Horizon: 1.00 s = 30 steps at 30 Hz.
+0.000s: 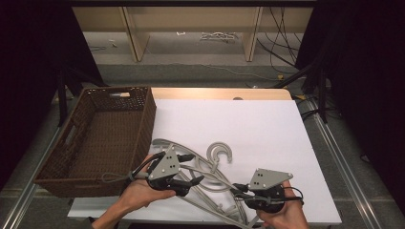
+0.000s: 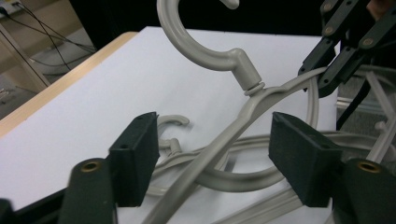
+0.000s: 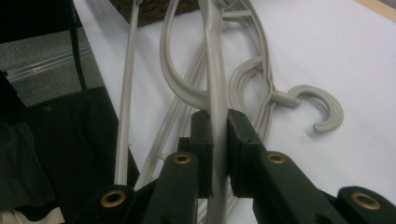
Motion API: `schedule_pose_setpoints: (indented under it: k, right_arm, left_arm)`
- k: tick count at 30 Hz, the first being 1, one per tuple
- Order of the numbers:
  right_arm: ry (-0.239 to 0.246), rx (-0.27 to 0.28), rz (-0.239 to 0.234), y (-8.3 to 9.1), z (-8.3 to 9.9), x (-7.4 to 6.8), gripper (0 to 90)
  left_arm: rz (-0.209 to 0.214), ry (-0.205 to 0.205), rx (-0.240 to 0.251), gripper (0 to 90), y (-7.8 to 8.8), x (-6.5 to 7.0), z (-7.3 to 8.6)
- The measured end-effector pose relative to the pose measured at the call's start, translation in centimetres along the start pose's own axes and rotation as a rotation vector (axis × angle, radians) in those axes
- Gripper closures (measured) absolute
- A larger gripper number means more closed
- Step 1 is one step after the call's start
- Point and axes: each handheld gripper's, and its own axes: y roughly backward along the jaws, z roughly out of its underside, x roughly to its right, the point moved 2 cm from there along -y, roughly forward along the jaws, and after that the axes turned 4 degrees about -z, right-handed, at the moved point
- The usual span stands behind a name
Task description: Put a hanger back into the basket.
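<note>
A brown wicker basket (image 1: 95, 138) sits at the left of a white table (image 1: 267, 124), beside a tangle of grey hangers (image 1: 210, 183) near the front edge. The right gripper (image 3: 217, 140) clamps one hanger's arm, while the left gripper (image 2: 212, 154) straddles another, its pads clear of it.

Evenly lit white table (image 1: 267, 124), dark surroundings — near jaws slightly soft, faint shadows, no glare.

plates: grey three-cornered, dotted with dark screws, sitting atop the left gripper (image 1: 191, 182) and right gripper (image 1: 237, 190)
jaws: black, brass rivets showing
cables: black, trailing behind
</note>
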Motion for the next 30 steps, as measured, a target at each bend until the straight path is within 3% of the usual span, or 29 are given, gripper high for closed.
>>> schedule_pose_setpoints:
  k: [2,3,5,10,11,14,15,17,20,25,27,29,30]
  right_arm:
    - [0.019,-0.006,-0.008,-0.1,-0.2,-0.2,82.5]
    - [0.019,-0.009,-0.007,-0.1,-0.2,-0.3,82.5]
    - [0.032,-0.013,-0.014,-0.2,-0.3,-0.4,82.5]
    - [0.050,-0.015,-0.007,-0.1,-0.3,-0.4,82.5]
    - [0.060,-0.027,-0.008,-0.1,-0.3,-0.5,82.5]
    - [0.074,-0.039,-0.007,-0.3,-0.3,-0.6,82.5]
    - [0.074,-0.039,-0.007,-0.3,-0.3,-0.6,82.5]
    - [0.079,-0.047,-0.005,-0.4,-0.2,-0.6,82.5]
    - [0.098,-0.054,-0.015,-0.5,-0.2,-0.4,82.5]
    - [0.149,-0.054,-0.031,-0.5,-0.2,-0.3,81.6]
    - [0.133,-0.035,0.002,-0.2,-0.3,0.1,77.0]
    - [0.121,-0.031,0.015,0.0,-0.3,0.2,73.9]
    - [0.070,-0.001,0.034,0.5,-0.6,0.5,55.5]
  left_arm:
    - [0.011,-0.039,-0.048,40.8,-0.1,0.1,-0.3]
    - [0.011,-0.039,-0.048,41.7,-0.1,0.1,-0.3]
    - [0.041,-0.069,-0.095,44.7,-0.3,0.0,-0.5]
    - [0.091,-0.120,-0.155,48.6,-0.5,0.2,-0.3]
    - [0.097,-0.111,-0.152,52.3,-0.6,0.4,-0.2]
    - [0.106,-0.155,-0.172,63.3,-1.0,0.3,-0.1]
    - [0.116,-0.192,-0.187,63.3,-1.1,0.0,-0.1]
    - [0.146,-0.205,-0.191,68.4,-1.3,0.0,0.0]
    - [0.167,-0.279,-0.216,72.0,-1.2,0.2,-0.2]
    - [0.193,-0.346,-0.234,77.6,-0.7,0.6,-0.4]
    - [0.217,-0.329,-0.218,81.3,-0.4,0.9,-0.6]
    - [0.213,-0.324,-0.212,81.9,-0.3,0.9,-0.6]
    - [0.184,-0.317,-0.207,82.1,-0.2,0.6,-0.7]
